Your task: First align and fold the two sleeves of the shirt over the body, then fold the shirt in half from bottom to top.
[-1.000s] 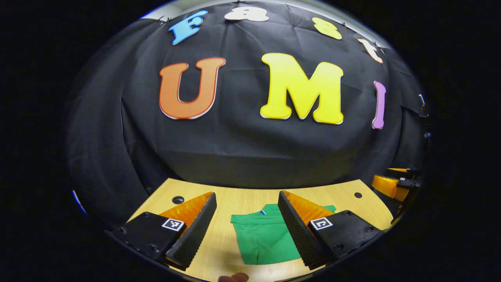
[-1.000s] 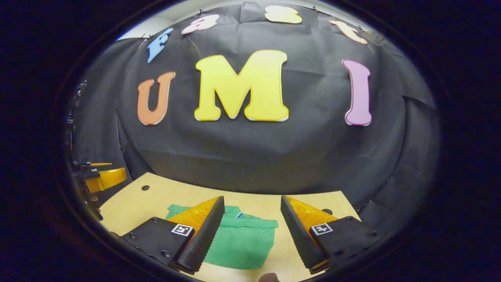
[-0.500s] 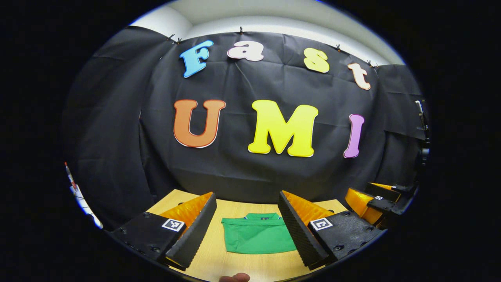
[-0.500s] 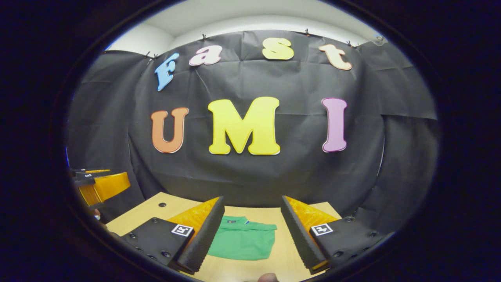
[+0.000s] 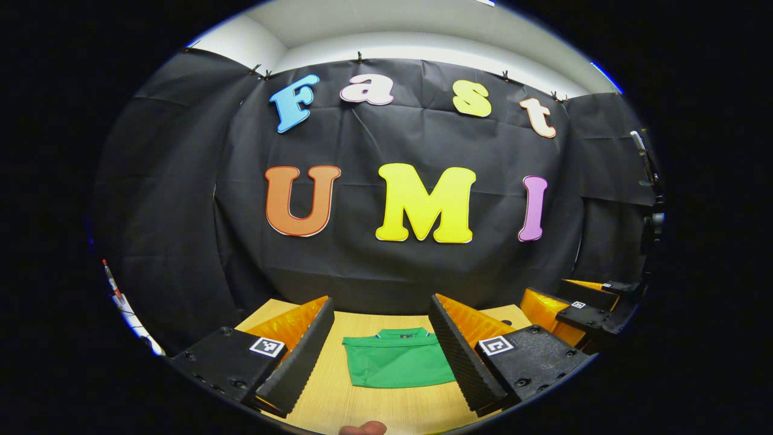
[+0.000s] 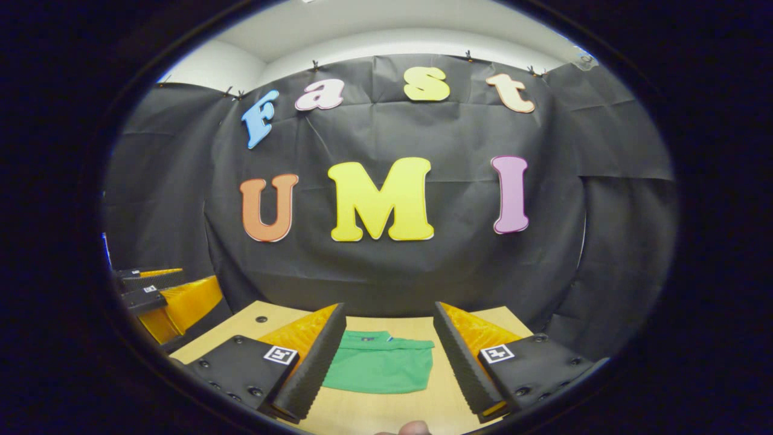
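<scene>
Lying flat on the desk [image 5: 386, 411], the green shirt [image 5: 398, 366] is showing as a compact folded rectangle in the lower centre of the left gripper view, its collar edge facing the black booth wall [image 5: 392, 272]. In the right gripper view the same shirt [image 6: 380, 370] is sitting low in the frame, its left part hidden behind that gripper's left finger.

Neither tool is touching the cloth. The left gripper [image 5: 380, 350] is hanging above the desk with its jaws spread wide, the shirt framed in the gap between them, and nothing is being held. The right gripper [image 6: 389, 356] is hovering likewise, jaws wide apart and gripping nothing.

At the lower right edge of the left gripper view the right gripper [image 5: 580, 308] is showing off to the side of the desk. At the left edge of the right gripper view the left gripper [image 6: 163, 299] is appearing, well apart from the shirt. A fingertip [image 5: 362, 428] of the person is peeking in at the bottom edge of the left gripper view.
</scene>
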Demonstrator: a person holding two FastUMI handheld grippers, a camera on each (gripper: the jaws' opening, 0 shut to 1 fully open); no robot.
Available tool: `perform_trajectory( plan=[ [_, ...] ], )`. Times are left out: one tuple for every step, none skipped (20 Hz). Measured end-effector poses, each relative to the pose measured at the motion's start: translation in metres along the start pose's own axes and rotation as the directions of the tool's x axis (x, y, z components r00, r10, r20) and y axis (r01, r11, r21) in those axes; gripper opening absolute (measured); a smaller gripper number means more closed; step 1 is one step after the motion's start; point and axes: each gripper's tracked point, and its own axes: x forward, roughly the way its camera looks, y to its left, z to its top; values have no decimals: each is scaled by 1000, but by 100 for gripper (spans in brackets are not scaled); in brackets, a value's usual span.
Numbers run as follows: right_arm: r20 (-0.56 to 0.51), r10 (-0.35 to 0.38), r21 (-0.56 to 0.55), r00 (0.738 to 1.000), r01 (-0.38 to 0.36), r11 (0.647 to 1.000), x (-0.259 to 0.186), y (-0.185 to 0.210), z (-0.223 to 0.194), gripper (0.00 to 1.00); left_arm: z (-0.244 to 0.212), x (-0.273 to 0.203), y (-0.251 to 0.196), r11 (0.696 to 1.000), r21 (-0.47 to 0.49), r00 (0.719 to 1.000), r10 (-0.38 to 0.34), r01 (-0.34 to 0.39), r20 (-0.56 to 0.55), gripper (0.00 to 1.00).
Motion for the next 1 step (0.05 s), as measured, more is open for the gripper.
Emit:
perform_trajectory(
  plan=[
    [8, 8, 1, 1000, -8, 1000, 1, 5, 3, 94, 2, -1, 2, 1000, 3, 1000, 2, -2, 5, 100]
  ],
)
